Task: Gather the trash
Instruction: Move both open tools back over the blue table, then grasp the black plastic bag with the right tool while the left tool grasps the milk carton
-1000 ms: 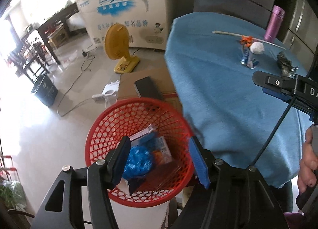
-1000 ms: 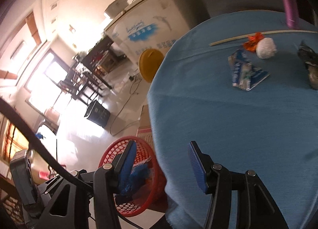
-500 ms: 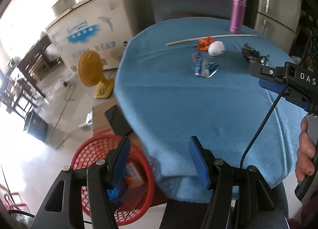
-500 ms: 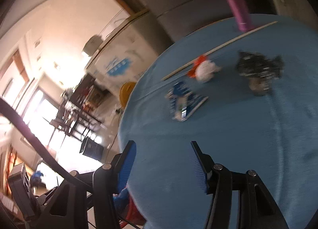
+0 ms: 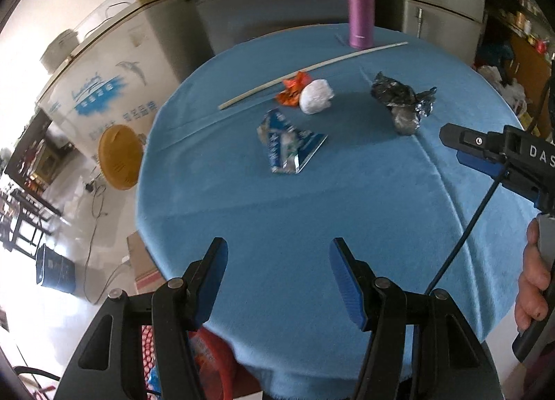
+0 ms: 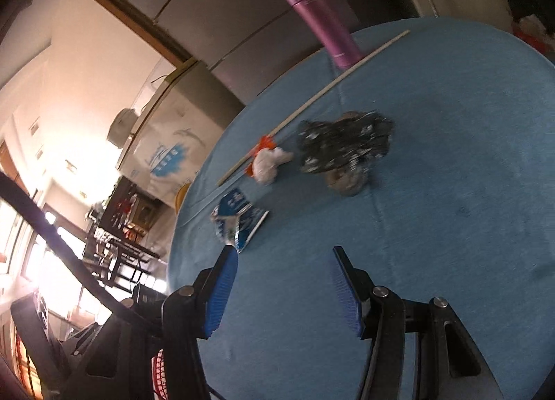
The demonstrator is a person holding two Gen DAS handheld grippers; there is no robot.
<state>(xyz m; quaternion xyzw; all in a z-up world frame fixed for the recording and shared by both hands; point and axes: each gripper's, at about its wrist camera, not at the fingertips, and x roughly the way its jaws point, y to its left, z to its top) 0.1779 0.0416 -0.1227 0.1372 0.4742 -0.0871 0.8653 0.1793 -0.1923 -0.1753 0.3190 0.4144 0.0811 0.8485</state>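
On the round blue table (image 5: 312, 198) lie a blue-and-white wrapper (image 5: 289, 143), a white crumpled ball (image 5: 315, 96), an orange scrap (image 5: 292, 87) and a crumpled black bag (image 5: 402, 101). The same wrapper (image 6: 239, 219), ball (image 6: 269, 162) and black bag (image 6: 343, 146) show in the right wrist view. My left gripper (image 5: 277, 278) is open and empty over the table's near edge. My right gripper (image 6: 282, 287) is open and empty, near the wrapper; it also shows in the left wrist view (image 5: 485, 152). The red basket (image 5: 211, 362) sits below the table edge, mostly hidden.
A purple bottle (image 5: 360, 8) stands at the table's far edge with a long pale stick (image 5: 312, 68) lying in front of it. A white chest freezer (image 5: 104, 81) and a yellow fan (image 5: 119, 157) stand on the floor at left. Grey cabinets stand behind the table.
Both grippers have swung up from the red basket to over the table. The trash on the table now sits nearer and more central in both views. Both stay open.
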